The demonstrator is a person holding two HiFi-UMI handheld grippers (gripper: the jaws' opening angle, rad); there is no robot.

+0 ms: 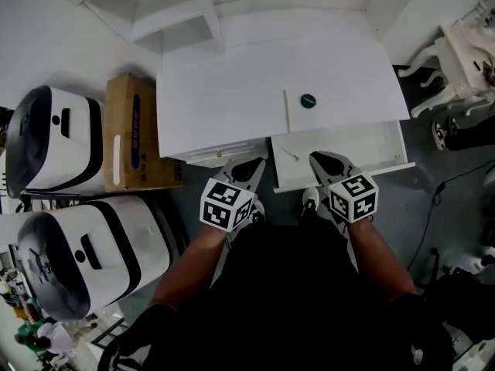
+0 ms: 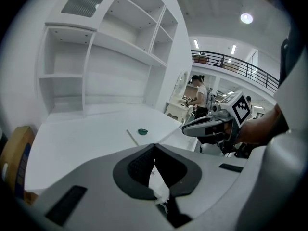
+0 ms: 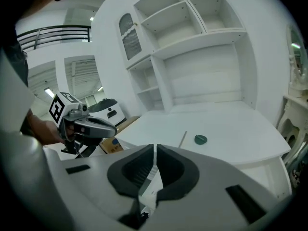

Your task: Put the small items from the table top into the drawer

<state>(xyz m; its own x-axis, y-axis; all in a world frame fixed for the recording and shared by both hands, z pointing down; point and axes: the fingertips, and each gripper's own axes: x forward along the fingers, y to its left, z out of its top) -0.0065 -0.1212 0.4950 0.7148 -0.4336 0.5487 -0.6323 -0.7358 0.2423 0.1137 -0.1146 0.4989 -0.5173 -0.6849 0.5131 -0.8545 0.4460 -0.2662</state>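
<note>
Green disc point(image 1: 308, 100) and thin stick point(image 1: 286, 110) at frame centre: hovering below with left tongs point(image 1: 249, 167) and right tongs point(image 1: 326, 161) closed empty, risking skidding either off the worktop point(image 1: 224, 91).

Diffuse overhead light fills the head view. The glossy white desk top point(image 1: 232, 91) is bright and nearly washed out, with only faint shadows, while the lower frame falls dark. Both gripper views bend the tall white shelf unit point(image 2: 96, 57) into curves and darken to black at the corners. A round ceiling lamp point(image 2: 246, 18) glares, and the near foreground is soft.
</note>
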